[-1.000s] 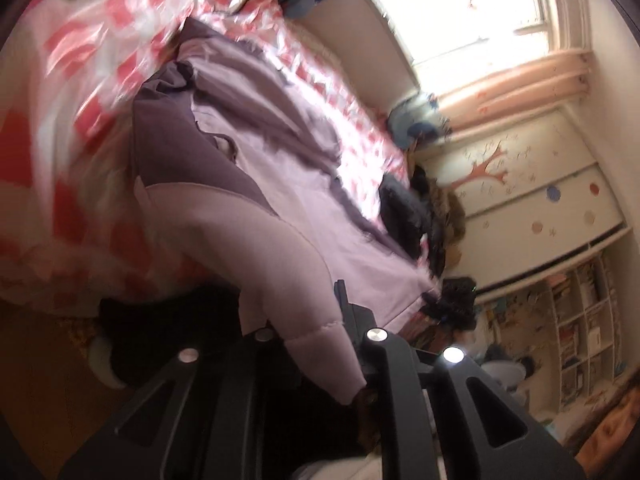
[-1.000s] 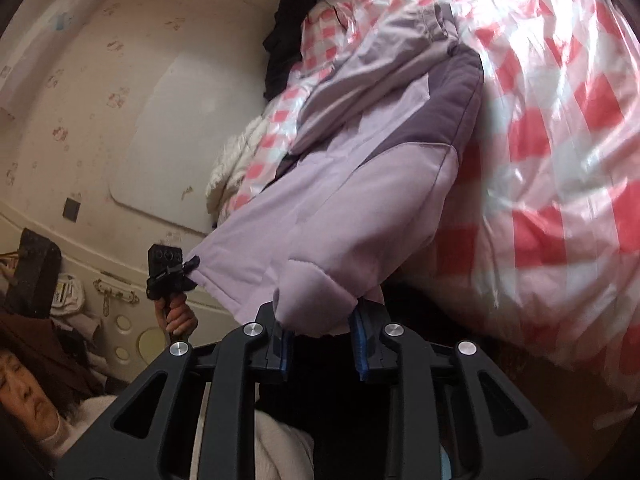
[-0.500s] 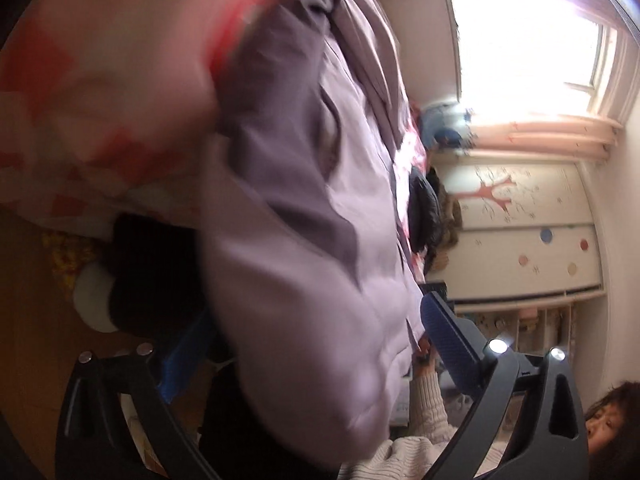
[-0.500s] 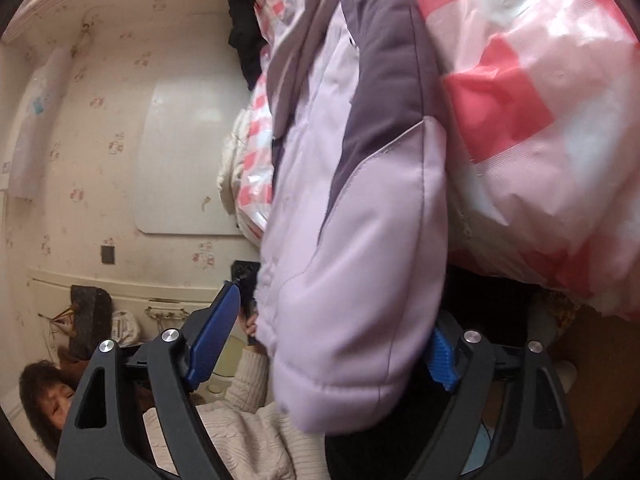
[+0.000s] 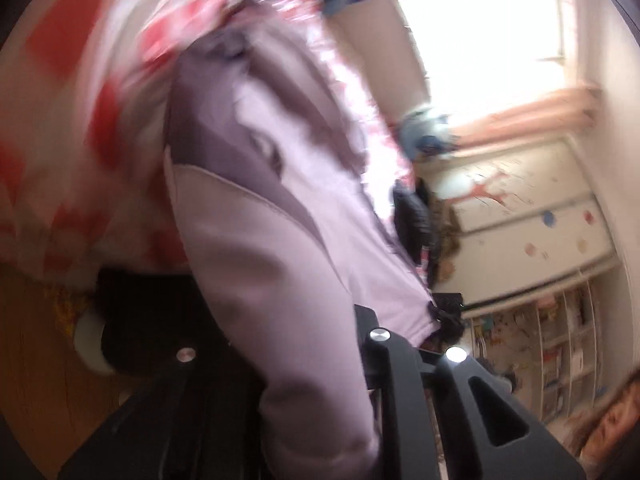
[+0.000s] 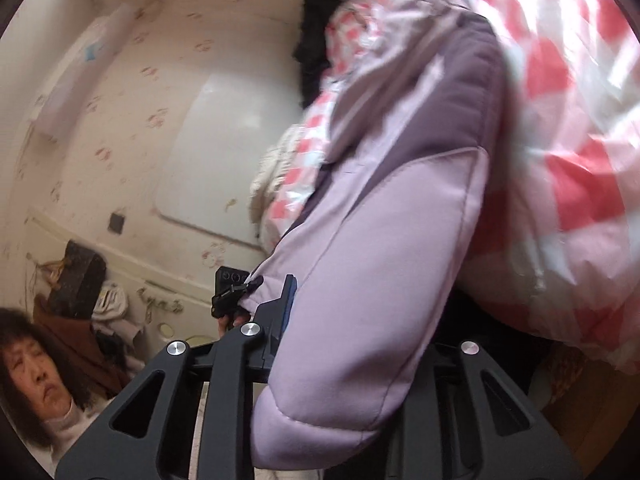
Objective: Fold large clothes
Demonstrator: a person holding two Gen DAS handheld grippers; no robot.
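Observation:
A lilac padded jacket with dark purple shoulder panels [image 5: 288, 240] lies on a bed with a red-and-white checked cover [image 5: 72, 128]. One sleeve runs down between the fingers of my left gripper [image 5: 316, 364], which are closed on it. The other sleeve [image 6: 372, 320] runs between the fingers of my right gripper [image 6: 352, 344], closed on it too. The sleeve cuffs hang past the fingers and hide the pads. The left view is blurred.
A bright window [image 5: 480, 40], a white cupboard with a tree sticker [image 5: 520, 216] and bookshelves [image 5: 560, 344] stand beyond the bed. Dark clothes [image 5: 412, 216] lie at the bed's edge. A wallpapered wall [image 6: 140, 120] and the person's face [image 6: 36, 376] show at left. Wooden floor [image 5: 36, 360] lies below.
Half a second ago both grippers stood wide open around the sleeves. Now both have shut on the sleeves again, farther up than a second ago, and the views have swung.

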